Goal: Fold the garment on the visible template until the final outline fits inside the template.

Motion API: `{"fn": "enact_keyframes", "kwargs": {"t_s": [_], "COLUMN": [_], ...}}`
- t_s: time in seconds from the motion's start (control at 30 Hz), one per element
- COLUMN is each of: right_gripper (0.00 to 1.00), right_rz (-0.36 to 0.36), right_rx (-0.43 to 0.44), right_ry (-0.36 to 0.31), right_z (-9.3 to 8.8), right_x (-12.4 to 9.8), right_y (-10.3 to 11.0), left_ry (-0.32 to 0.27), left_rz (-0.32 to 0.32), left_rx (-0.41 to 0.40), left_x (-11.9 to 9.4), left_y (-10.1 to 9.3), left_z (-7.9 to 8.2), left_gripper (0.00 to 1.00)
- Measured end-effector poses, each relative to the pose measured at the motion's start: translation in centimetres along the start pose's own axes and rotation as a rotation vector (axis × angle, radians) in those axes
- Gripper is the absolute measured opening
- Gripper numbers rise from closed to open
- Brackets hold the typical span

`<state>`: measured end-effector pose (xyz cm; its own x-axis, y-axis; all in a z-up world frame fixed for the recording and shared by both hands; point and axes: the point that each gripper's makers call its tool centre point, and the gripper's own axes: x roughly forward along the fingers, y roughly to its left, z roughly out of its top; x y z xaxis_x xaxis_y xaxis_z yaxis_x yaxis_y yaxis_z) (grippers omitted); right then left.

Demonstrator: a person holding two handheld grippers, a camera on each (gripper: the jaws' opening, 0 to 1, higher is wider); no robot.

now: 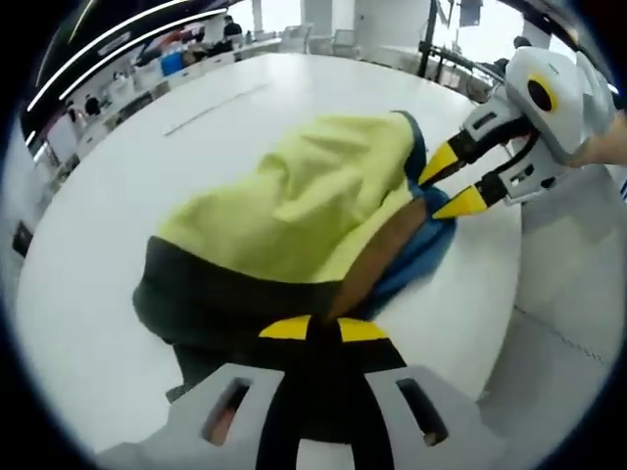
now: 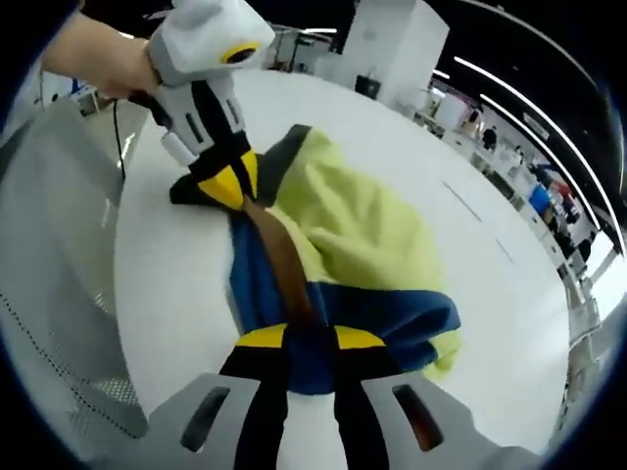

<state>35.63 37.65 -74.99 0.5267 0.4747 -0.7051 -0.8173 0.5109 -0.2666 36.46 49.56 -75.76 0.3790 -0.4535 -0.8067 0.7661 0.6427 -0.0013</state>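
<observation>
Right gripper [image 2: 312, 338] clamped on garment [image 2: 362, 235], left gripper [image 2: 231, 184] pinching its far edge, white table [image 2: 490, 323].

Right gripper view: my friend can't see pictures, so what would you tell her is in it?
A yellow, blue and brown garment lies bunched on a white table, pinched at two ends. The right tool grips its blue edge at the bottom, and the left tool, held by a hand, grips the dark edge above.

The garment [image 1: 313, 201], yellow with dark, blue and brown bands, lies bunched and partly lifted on the white table [image 1: 88, 294].
</observation>
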Motion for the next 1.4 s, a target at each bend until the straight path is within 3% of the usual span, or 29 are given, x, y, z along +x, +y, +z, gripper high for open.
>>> {"fn": "enact_keyframes", "kwargs": {"t_s": [0.23,0.53,0.77,1.1,1.4], "right_gripper": [0.18,0.13,0.10,0.06,0.04], "right_rz": [0.001,-0.034,-0.028,-0.031,-0.046], "right_rx": [0.012,0.032,0.032,0.043,0.043], "right_ry": [0.006,0.011,0.005,-0.029,-0.074], "right_z": [0.3,0.2,0.1,1.2,3.5], "right_x": [1.0,1.3,0.1,-2.3,-5.1], "right_y": [0.2,-0.4,-0.7,-0.9,-0.9], "left_ry": [-0.004,-0.015,-0.034,-0.081,-0.157], "left_rz": [-0.002,-0.007,-0.009,-0.006,0.009], "left_rx": [-0.019,-0.042,-0.051,-0.067,-0.105], "left_x": [0.0,-0.3,-0.9,-2.6,-6.1], "left_y": [0.2,0.2,0.1,-0.3,-0.8], "left_z": [0.1,0.4,0.8,2.1,3.7], "left_gripper": [0.03,0.01,0.01,0.00,0.00]}}
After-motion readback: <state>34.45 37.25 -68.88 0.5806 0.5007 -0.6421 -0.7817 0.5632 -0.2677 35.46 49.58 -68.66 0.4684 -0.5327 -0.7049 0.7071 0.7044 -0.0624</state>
